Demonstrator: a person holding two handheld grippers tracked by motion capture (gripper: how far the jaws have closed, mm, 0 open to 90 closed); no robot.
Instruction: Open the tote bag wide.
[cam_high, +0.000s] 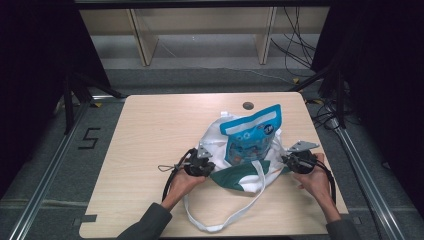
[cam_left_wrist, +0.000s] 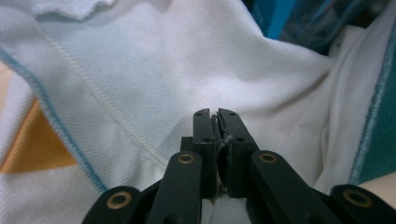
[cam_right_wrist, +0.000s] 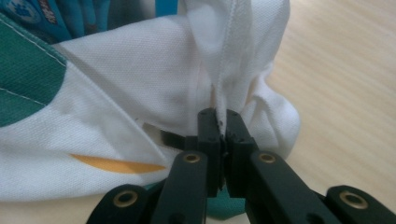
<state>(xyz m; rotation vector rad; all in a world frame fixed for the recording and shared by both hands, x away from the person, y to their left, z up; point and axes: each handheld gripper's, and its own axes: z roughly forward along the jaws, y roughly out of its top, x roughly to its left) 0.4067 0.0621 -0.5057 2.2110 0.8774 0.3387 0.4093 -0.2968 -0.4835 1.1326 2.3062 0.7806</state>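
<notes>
A white cloth bag (cam_high: 215, 137) with green and orange patches lies in the middle of the table, and a blue snack packet (cam_high: 250, 136) sticks out of its mouth. My left gripper (cam_high: 204, 161) is at the bag's left edge, shut on the white fabric (cam_left_wrist: 140, 84). At the bag's right edge my right gripper (cam_high: 289, 161) is shut on a fold of the cloth (cam_right_wrist: 224, 84). The bag's white straps (cam_high: 235, 207) trail toward the front edge. The blue packet (cam_right_wrist: 56, 16) peeks over the cloth in the right gripper view.
The wooden table (cam_high: 150, 130) has a round grommet hole (cam_high: 248, 105) near its far edge. Wooden shelving (cam_high: 200, 30) stands behind the table, and cables (cam_high: 300, 45) lie on the floor at the back right.
</notes>
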